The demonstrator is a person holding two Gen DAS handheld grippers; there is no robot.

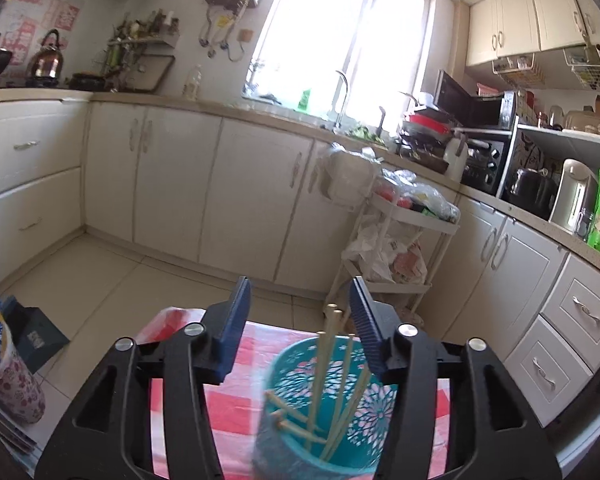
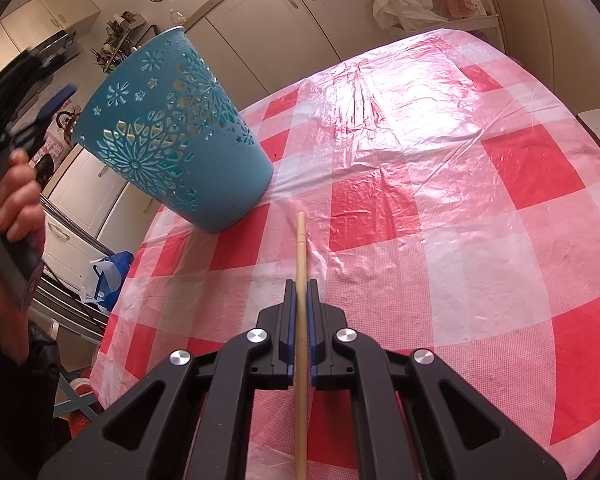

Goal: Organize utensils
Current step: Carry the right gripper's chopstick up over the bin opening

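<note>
Clamping a single wooden chopstick (image 2: 300,280) in the right tongs (image 2: 300,286), just beside the teal cut-out holder (image 2: 172,136) on the checked surface (image 2: 440,200). Left tongs (image 1: 300,312) parted, gripping nothing, above the holder's chopsticks (image 1: 328,380).

Were built alike, both tongs: matte black plastic frames with angular linkage arms and triangular cut-outs near the base. Carried four round silver screw heads each, set at the pivots. On the left tongs (image 1: 300,316), ended in two dark blue fingers (image 1: 236,320) with finely ribbed inner faces. On the right tongs (image 2: 300,292), bore the same blue ribbed pads (image 2: 290,320), seen edge-on as thin strips inside black holders. From the right wrist view, showed the other tool as a blurred black body with a blue tip, and a hand (image 2: 14,196) around a dark grip with a purplish band low down. Below it, wore a dark sleeve (image 2: 40,376), black and slightly shiny.
</note>
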